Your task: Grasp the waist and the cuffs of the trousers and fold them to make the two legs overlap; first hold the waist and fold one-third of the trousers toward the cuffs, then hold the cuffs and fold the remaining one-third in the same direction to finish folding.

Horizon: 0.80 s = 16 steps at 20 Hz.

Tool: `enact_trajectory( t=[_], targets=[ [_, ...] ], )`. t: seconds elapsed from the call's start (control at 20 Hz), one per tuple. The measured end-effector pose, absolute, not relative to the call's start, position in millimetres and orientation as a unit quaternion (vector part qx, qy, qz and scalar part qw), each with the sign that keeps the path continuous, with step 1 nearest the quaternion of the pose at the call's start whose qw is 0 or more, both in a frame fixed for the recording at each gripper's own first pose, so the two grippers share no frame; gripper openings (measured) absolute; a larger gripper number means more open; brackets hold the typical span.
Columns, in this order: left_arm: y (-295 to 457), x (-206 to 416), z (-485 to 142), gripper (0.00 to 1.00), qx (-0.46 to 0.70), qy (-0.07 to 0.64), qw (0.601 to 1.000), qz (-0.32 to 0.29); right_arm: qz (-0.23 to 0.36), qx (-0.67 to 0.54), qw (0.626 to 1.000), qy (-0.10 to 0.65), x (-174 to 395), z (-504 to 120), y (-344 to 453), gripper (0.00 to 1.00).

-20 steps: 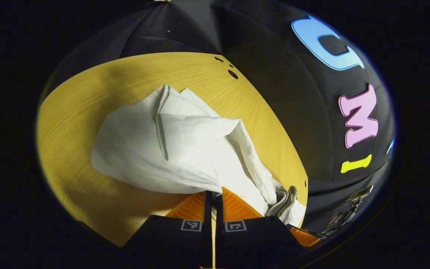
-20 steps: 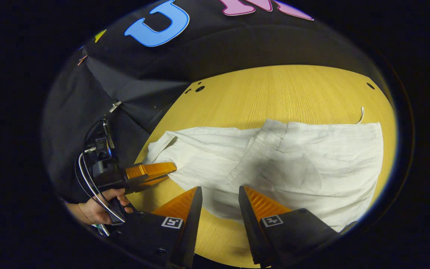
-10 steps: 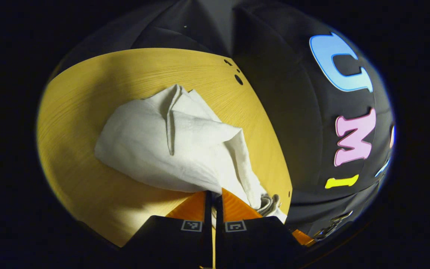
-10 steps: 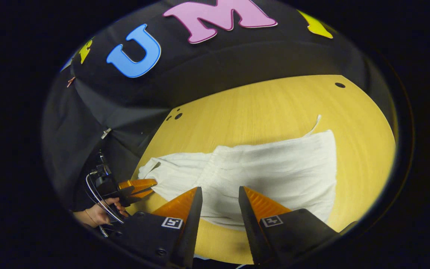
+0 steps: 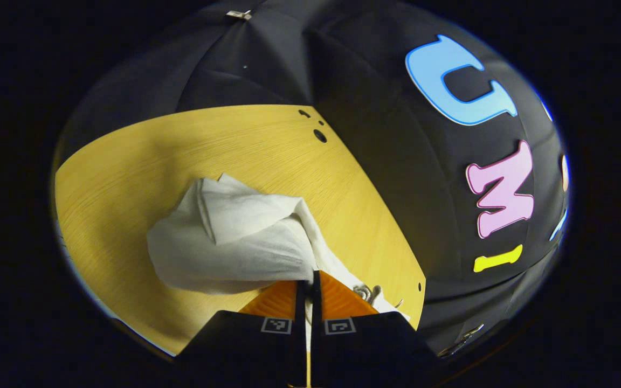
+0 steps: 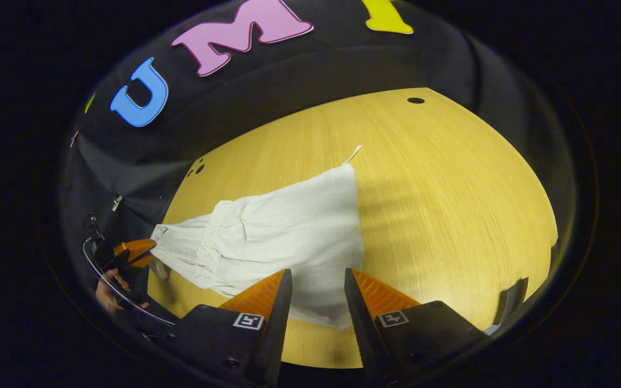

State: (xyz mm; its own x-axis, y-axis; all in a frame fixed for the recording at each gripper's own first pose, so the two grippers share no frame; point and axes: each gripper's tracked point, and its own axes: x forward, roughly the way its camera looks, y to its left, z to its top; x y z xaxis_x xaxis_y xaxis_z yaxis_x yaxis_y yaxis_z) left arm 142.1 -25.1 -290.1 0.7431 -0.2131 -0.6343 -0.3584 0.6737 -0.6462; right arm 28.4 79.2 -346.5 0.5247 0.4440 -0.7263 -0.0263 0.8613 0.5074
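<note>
White trousers (image 6: pixel 289 237) lie partly folded on the yellow wooden table (image 6: pixel 450 188), with the gathered waistband (image 6: pixel 219 229) lying across the cloth. My left gripper (image 5: pixel 308 281) is shut on one end of the trousers (image 5: pixel 235 242), which bunches up and rises toward its fingers. That same gripper (image 6: pixel 137 251) appears at the far left of the right gripper view, held by a hand (image 6: pixel 107 283). My right gripper (image 6: pixel 318 277) hovers open over the near edge of the cloth, gripping nothing.
The table's left edge (image 5: pixel 386 215) meets the black booth wall. Small holes (image 6: pixel 415 100) (image 5: pixel 319 136) mark the table's corners. A cord (image 5: pixel 367 293) lies beside my left fingers. A thin strip (image 6: pixel 353 153) sticks out from the trousers' far corner. A dark object (image 6: pixel 510 293) stands at the table's right edge.
The left gripper kept its hold and drew its end of the trousers up and in, bunching the cloth. The right gripper stayed open and swung right, so the trousers now sit farther left.
</note>
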Motion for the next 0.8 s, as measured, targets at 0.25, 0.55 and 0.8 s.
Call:
enact_trajectory(
  t=[0.25,0.55,0.8],
  targets=[
    [-67,155,-248,0.07,-0.326,0.324,0.888,0.010,0.132,0.239,0.846,0.458,29,-348,35,0.61],
    [-133,154,-218,0.07,-0.222,0.310,0.923,-0.049,0.118,0.258,0.841,0.461,22,-361,-5,0.61],
    [-196,141,-213,0.08,-0.124,0.305,0.938,-0.107,0.101,0.278,0.844,0.448,23,-363,-37,0.61]
  ],
)
